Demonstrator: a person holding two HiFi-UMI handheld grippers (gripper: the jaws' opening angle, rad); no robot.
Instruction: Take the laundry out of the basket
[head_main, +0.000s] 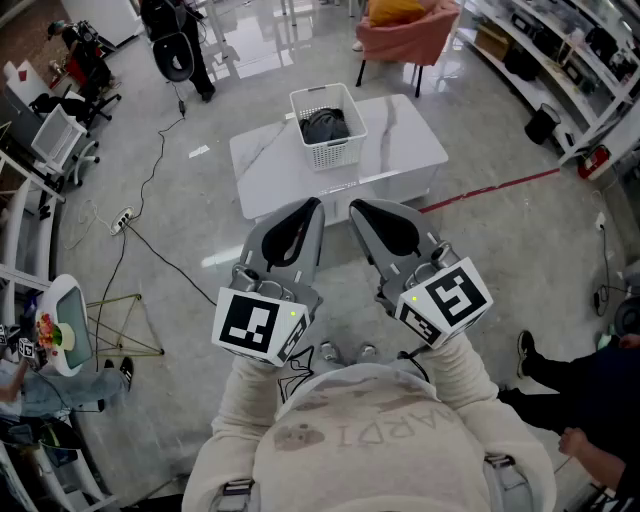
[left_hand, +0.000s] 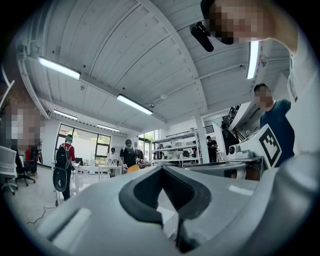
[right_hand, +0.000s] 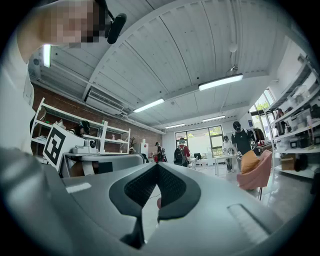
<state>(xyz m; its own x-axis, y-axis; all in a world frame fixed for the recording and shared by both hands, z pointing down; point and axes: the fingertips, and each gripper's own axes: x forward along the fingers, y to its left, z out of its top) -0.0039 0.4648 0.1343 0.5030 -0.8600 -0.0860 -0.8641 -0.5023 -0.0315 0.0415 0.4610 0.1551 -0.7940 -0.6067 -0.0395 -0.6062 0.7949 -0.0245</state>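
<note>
A white slatted laundry basket (head_main: 345, 148) stands on a white marble table (head_main: 400, 140) ahead of me, with dark grey laundry (head_main: 323, 125) bunched inside it. Both grippers are held close to my chest, well short of the table. My left gripper (head_main: 314, 207) and right gripper (head_main: 356, 208) point towards the table side by side. In the left gripper view the jaws (left_hand: 161, 168) meet at their tips with nothing between them. The right gripper (right_hand: 157, 164) is shut and empty in its own view too. Neither gripper view shows the basket.
A pink chair (head_main: 408, 38) stands behind the table. A cable and a power strip (head_main: 122, 219) lie on the floor at left, and a red tape line (head_main: 492, 187) runs at right. Shelving (head_main: 575, 60) lines the right wall. A person (head_main: 590, 385) sits at lower right.
</note>
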